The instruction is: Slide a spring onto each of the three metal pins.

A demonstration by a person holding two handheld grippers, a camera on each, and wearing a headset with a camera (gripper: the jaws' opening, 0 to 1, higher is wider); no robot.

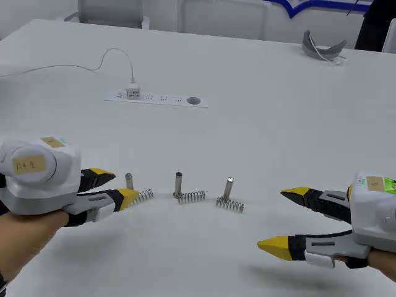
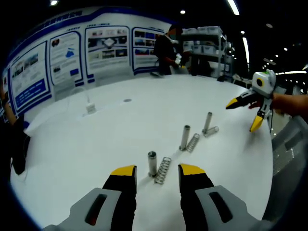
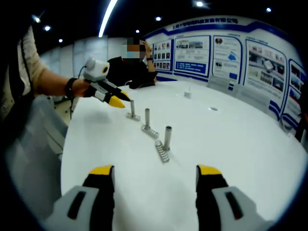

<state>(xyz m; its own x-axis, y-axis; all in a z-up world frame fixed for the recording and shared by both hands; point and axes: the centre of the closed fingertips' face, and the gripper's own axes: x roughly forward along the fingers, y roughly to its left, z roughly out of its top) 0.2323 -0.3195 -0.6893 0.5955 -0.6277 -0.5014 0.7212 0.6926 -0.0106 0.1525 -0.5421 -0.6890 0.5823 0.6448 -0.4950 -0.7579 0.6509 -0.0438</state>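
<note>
- Nearest the person: left tool [image 1: 122, 184], jaws partly parted, empty, tips just beside the leftmost spring [image 1: 144, 195]; right tool [image 1: 272, 219], jaws wide, empty, apart from the row.
- Three springs [image 1: 192, 196], lying flat, one at each pin's foot. Likely light, squashy and apt to roll; pinch gently across the mid-coils, leaving one end free.
- Three pins [image 1: 179, 182], upright, bare, probably stiff.
- Table [image 1: 260, 130], white, smooth, likely slippery.
- Farther back: power strip [image 1: 154, 98], cable plugged in.

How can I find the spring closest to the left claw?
On the big white table, three metal pins stand in a row, with a spring lying beside each. Yours is the left-end spring, the only one right at the left claw's yellow tips.
</note>
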